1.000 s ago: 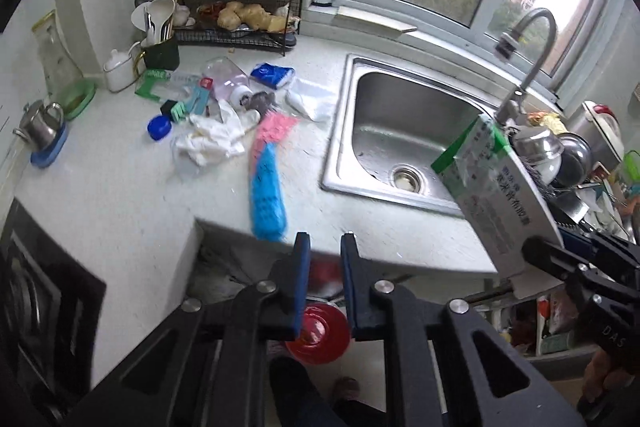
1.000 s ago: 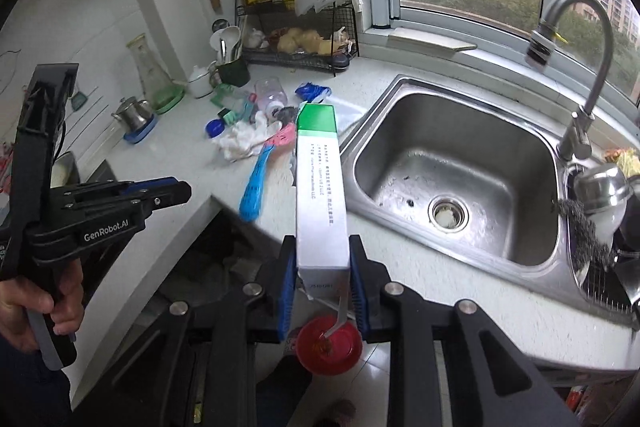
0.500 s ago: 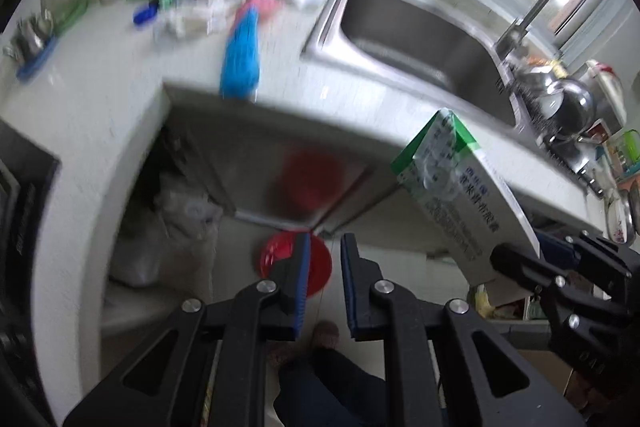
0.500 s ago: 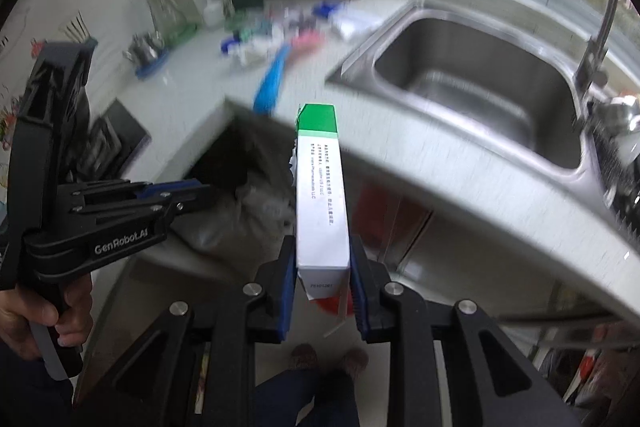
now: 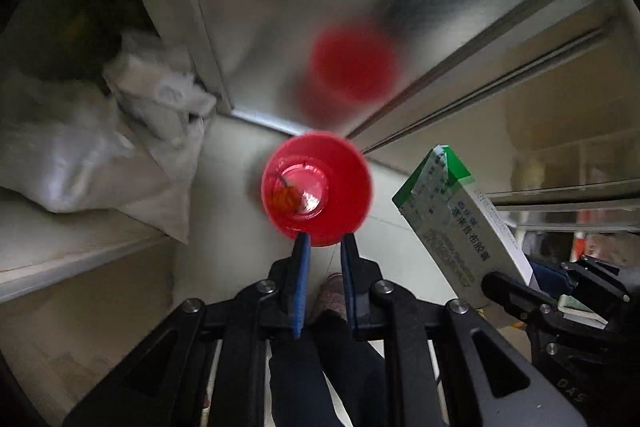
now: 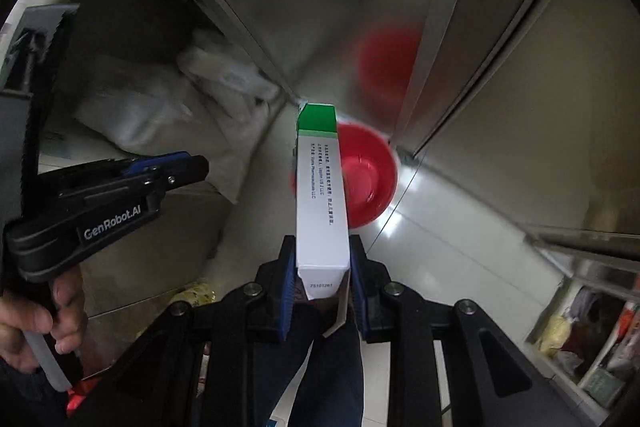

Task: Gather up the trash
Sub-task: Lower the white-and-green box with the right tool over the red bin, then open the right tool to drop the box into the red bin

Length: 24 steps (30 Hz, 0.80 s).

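Right gripper (image 6: 322, 279) clamped on white carton with green top (image 6: 320, 195), jaws pressing its lower sides, carton pointing down toward red bin (image 6: 370, 179) on tiled floor (image 6: 440, 239). Carton's bottom flap hanging loose between jaws; small print on its side too fine to read. Left gripper (image 5: 323, 267) empty, jaws nearly closed with only a narrow gap, hovering just above near rim of the bin. Something orange-brown with a thin stalk (image 5: 285, 198) lying in bin bottom, can't tell what. Bin edges motion-blurred in both views. Red smear on steel cabinet door (image 5: 352, 65) reads as bin's reflection, out of focus. White sacks (image 5: 100, 155) stacked in open cabinet bay left of bin, contents not visible, upper bay dark. From left wrist view, carton cut off at lower end by right gripper body. From right wrist view, left gripper seen side-on at left, hand (image 6: 36, 323) on its grip, partly cropped by frame edge. Dark trouser leg and shoe (image 5: 334, 297) below the jaws, mostly hidden. Shelf clutter at lower right too small to identify.
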### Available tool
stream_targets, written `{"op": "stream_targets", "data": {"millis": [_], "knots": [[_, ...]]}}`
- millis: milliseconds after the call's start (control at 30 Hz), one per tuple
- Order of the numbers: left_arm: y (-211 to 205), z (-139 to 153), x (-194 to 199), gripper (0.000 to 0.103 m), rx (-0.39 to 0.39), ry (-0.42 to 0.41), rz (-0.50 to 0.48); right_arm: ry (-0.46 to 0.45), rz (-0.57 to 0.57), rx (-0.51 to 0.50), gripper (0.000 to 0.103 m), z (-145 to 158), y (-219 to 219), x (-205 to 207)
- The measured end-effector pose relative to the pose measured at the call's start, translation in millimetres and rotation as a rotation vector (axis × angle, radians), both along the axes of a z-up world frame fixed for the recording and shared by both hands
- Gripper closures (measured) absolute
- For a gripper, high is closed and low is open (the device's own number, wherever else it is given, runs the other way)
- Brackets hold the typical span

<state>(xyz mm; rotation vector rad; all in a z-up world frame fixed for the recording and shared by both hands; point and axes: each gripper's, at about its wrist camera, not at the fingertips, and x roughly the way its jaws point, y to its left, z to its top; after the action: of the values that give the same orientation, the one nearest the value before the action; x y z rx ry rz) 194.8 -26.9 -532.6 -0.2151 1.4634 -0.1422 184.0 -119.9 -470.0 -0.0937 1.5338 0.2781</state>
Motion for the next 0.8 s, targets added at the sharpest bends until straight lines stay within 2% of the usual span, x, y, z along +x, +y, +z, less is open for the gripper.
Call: {"op": "stream_targets", "data": {"millis": [33, 133, 167, 200, 300, 400, 533, 667, 800], "knots": [[0, -30, 2, 0.092, 0.000, 0.013, 0.002, 0.013, -0.002, -0.011, 0.080, -24, 0, 3], [-6, -91, 9, 0.092, 0.023, 0.023, -0.010, 0.059, -0.016, -0.031, 0.080, -98, 0, 15], [-10, -102, 13, 0.092, 0.033, 0.023, -0.016, 0.063, -0.018, -0.036, 0.080, -114, 3, 20], [-13, -127, 16, 0.092, 0.041, 0.028, -0.022, 0.067, -0.018, -0.037, 0.080, -133, 1, 22], [-17, -171, 18, 0.094, 0.022, 0.046, -0.013, 0.082, -0.021, -0.043, 0.080, -190, 1, 37], [-21, -216, 23, 0.095, 0.034, 0.059, -0.017, 0.091, -0.025, -0.044, 0.080, -225, -7, 39], [-17, -255, 27, 0.095, 0.037, 0.066, -0.002, 0.095, -0.023, -0.044, 0.080, -264, -13, 42], [-17, -269, 31, 0.095, 0.092, 0.033, -0.012, 0.094, -0.017, -0.032, 0.080, -284, -14, 41], [-16, -277, 32, 0.095, 0.094, 0.050, -0.016, 0.086, -0.001, -0.012, 0.080, -289, -14, 39]]}}
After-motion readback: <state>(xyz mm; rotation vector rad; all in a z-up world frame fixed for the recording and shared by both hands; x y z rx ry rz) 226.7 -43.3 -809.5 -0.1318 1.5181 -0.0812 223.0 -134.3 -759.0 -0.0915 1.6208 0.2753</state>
